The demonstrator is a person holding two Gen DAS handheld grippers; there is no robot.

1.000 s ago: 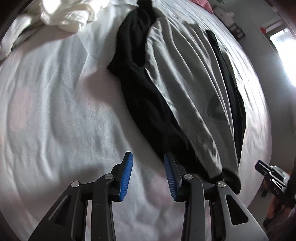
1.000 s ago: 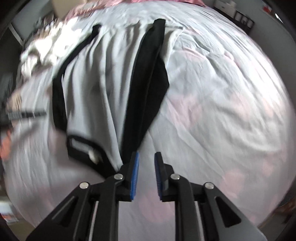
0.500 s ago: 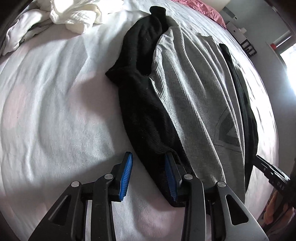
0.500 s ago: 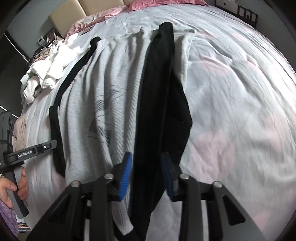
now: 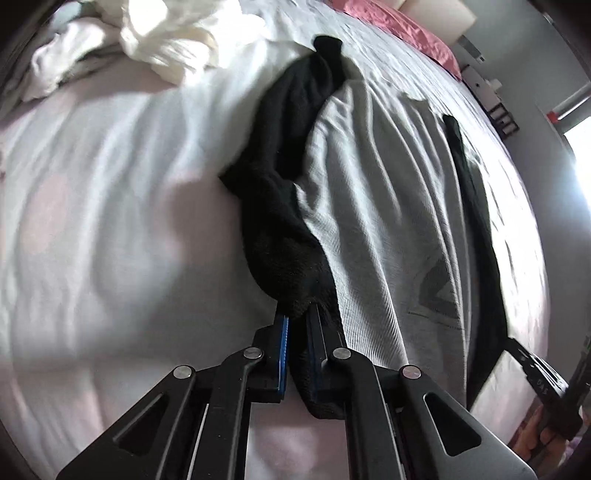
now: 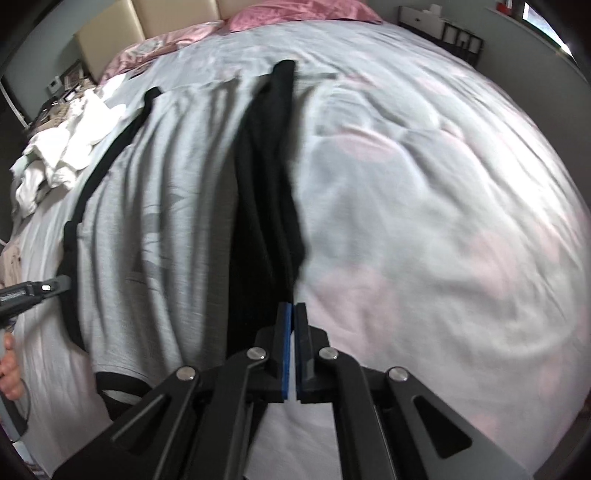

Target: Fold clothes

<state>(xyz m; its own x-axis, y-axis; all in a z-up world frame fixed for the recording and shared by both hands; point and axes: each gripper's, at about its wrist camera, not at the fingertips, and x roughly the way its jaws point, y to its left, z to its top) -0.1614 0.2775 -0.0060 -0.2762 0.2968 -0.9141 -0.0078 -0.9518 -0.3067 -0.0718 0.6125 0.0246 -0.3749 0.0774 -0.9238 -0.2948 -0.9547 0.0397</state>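
A grey ribbed top (image 5: 388,221) with black sleeves lies lengthwise on the bed (image 5: 110,221). My left gripper (image 5: 297,314) is closing, and its blue pads press on the lower end of the black left sleeve (image 5: 280,221), which bunches up between them. In the right wrist view the same top (image 6: 166,221) lies left of centre. My right gripper (image 6: 293,306) is shut, pinching the edge of the black right sleeve (image 6: 266,184), whose cloth draws to a point at the tips. The left gripper's tip (image 6: 55,286) shows at the left edge there.
A pile of white clothes (image 5: 159,40) lies at the bed's far left, also the pile (image 6: 62,155) in the right wrist view. Pink pillows (image 6: 295,11) and a beige headboard (image 6: 166,14) are at the far end. A shelf unit (image 6: 454,37) stands by the wall.
Both grippers stood open beside the sleeves earlier; each moved over a black sleeve and shut on it. The top's cloth now shows long pulled wrinkles.
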